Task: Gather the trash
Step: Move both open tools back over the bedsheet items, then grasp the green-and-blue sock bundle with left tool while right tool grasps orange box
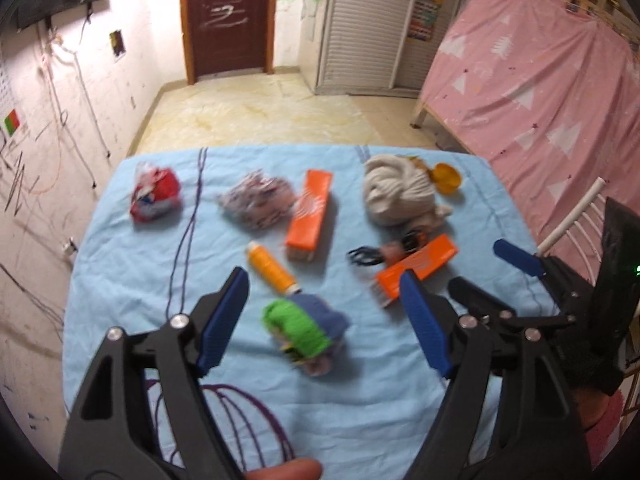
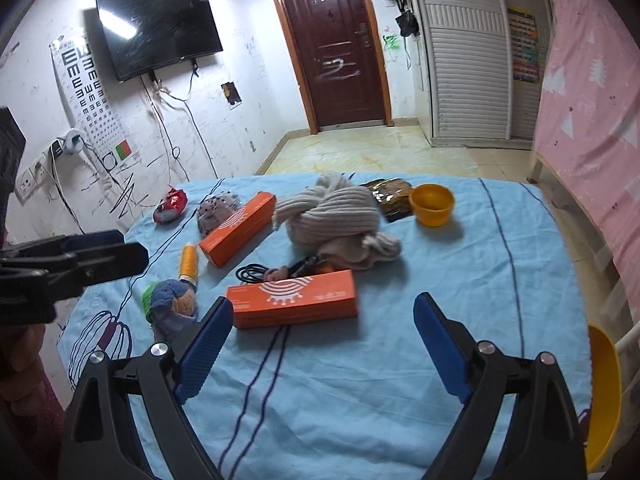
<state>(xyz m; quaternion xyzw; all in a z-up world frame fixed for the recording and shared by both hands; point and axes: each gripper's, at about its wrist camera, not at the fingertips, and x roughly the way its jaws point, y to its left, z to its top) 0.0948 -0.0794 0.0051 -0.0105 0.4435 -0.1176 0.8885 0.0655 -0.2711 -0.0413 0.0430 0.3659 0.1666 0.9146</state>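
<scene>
2 grippers hover over a blue-clothed table [image 2: 400, 380], both spread wide and holding nothing: the left gripper [image 1: 320, 320] above a green and blue yarn bundle [image 1: 308, 328], the right gripper [image 2: 324, 348] before an orange box [image 2: 294, 298]. Farther back, a red crumpled wrapper [image 1: 154, 196] lies near the far left corner, a dark wrapper [image 2: 392, 196] at the far edge.

— Where's the trash? 
— A crumpled red wrapper [image 2: 171, 205] lies far left of the upright orange bowl [image 2: 432, 204]; a dark, shiny wrapper [image 2: 390, 197] lies flat, touching the bowl's left side.
</scene>
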